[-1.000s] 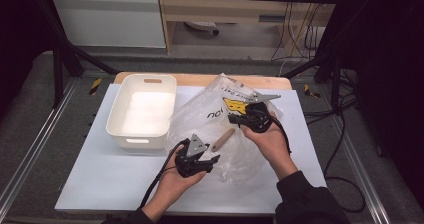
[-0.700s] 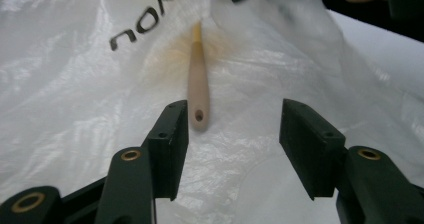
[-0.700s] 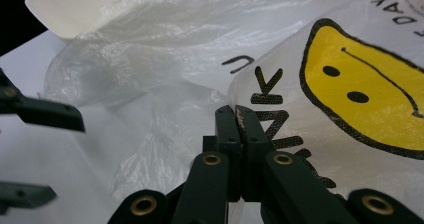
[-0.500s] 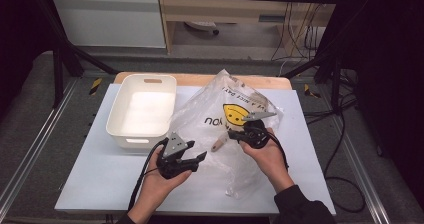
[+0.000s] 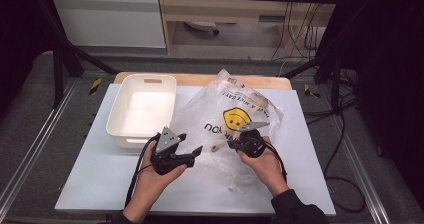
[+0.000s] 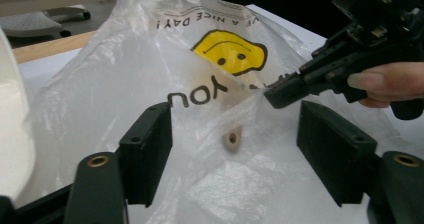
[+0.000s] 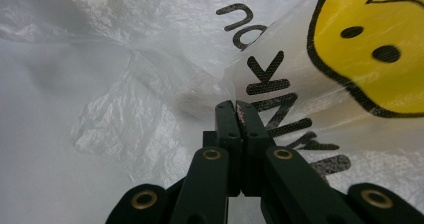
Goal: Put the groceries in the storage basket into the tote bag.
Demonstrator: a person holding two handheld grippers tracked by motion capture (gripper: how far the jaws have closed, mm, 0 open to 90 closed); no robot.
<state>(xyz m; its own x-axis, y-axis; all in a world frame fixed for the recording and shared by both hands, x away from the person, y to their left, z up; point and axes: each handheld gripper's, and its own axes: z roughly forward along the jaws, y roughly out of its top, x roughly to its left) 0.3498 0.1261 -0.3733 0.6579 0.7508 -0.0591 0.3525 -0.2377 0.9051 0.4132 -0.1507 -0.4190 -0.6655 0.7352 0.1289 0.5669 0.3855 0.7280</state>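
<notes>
Pinching a fold of the clear plastic bag point(image 5: 235, 119) between fully closed jaws, the right gripper point(image 5: 234, 145) holds the film up beside the yellow smiley print point(image 7: 372, 49), its hand low on the table and the gripper pointing toward the other hand. The left gripper point(image 5: 191, 145) faces it with jaws spread wide and nothing between its pads; they have just been opening. Straight ahead of those open jaws, a little beyond their tips and roughly on their centre line, a small tan object point(image 6: 232, 139) sits inside the bag, seen end-on, so its long axis cannot be told. The left gripper is probably the nearer one to it. A white bin point(image 5: 142, 109) stands off to the left jaw's outer side.
</notes>
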